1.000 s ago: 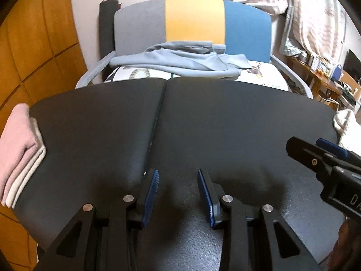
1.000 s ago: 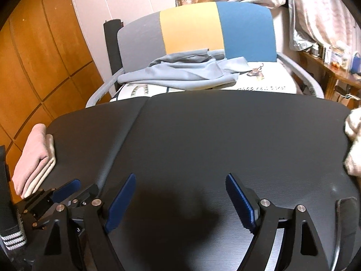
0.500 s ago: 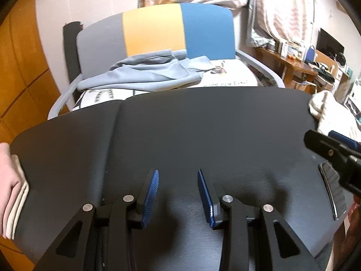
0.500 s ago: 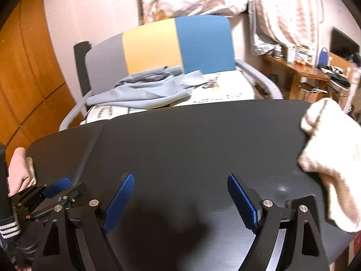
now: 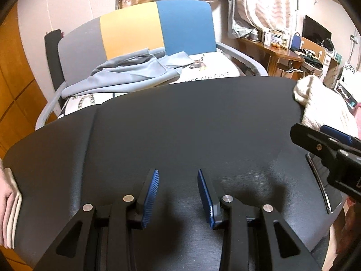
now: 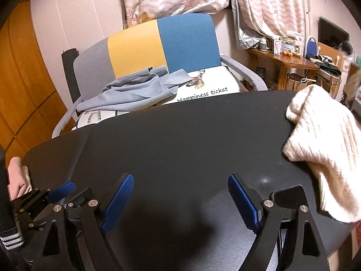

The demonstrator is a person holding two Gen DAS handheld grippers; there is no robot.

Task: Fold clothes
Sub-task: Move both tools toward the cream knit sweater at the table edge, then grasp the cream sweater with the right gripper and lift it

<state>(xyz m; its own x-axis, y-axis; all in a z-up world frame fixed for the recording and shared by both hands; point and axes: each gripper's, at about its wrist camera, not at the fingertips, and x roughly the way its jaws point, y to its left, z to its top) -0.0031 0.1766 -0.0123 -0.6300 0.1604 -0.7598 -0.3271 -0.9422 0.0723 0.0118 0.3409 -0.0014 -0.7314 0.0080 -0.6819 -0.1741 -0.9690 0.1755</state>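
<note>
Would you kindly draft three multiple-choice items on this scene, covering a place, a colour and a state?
1. Where does the cream knit garment lie?
A. on the chair seat
B. at the right edge of the black table
C. between the left gripper's fingers

2. What colour is the garment on the chair?
A. light grey-blue
B. red
C. green

3. How does the right gripper stand?
A. shut on the knit
B. shut on nothing
C. open and empty

Answers:
1 B, it drapes over the table's right edge.
2 A, its crumpled cloth is pale grey-blue.
3 C, bare table shows between its wide-spread blue pads.
</note>
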